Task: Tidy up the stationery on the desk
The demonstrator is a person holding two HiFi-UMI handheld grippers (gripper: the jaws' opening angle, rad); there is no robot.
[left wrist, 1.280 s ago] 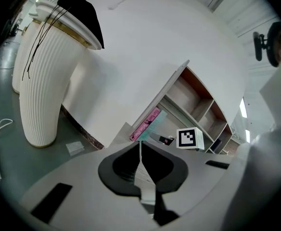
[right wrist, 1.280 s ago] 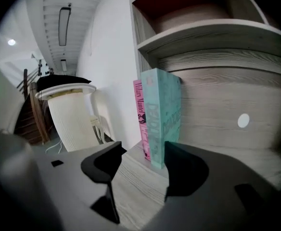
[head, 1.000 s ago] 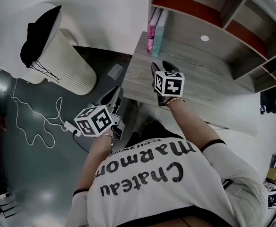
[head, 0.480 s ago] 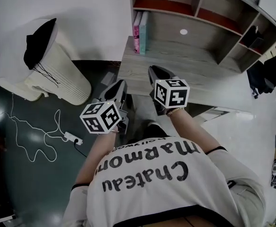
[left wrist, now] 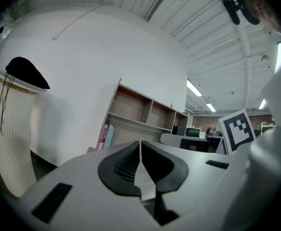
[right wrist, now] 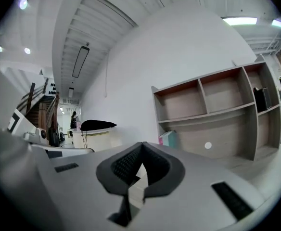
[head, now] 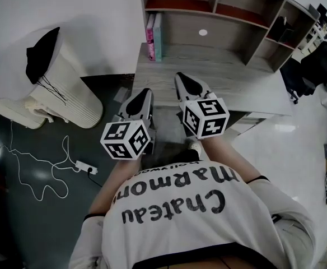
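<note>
Head view: a person in a white printed shirt holds both grippers out level, side by side, at the near edge of the wood-grain surface point(head: 236, 77).

Left gripper point(head: 143, 93): it sits at the left corner of the surface's near edge, its tip over the edge. In the left gripper view its fingers point(left wrist: 123, 165) are pressed together, pads meeting along one line, with nothing between them.

Right gripper point(head: 182, 77): it reaches a little further over the surface than the left one. In the right gripper view its fingers point(right wrist: 126, 166) have just been closing and now meet at the tips, with nothing between them. Its marker cube point(head: 205, 116) sits just beside the left gripper's cube.

Stationery: a pink book point(head: 150, 35) and a teal book point(head: 158, 36) stand upright, touching each other, at the back left of the surface, below the lowest shelf of the shelf unit point(head: 236, 18). Both are well apart from the grippers.

Surroundings: a white ribbed bin point(head: 76, 91) stands on the dark floor point(head: 34, 223) left of the surface, with a black cloth point(head: 40, 55) draped over its top. A power strip point(head: 84, 166) and a white cable point(head: 23, 161) lie on the floor near it.
</note>
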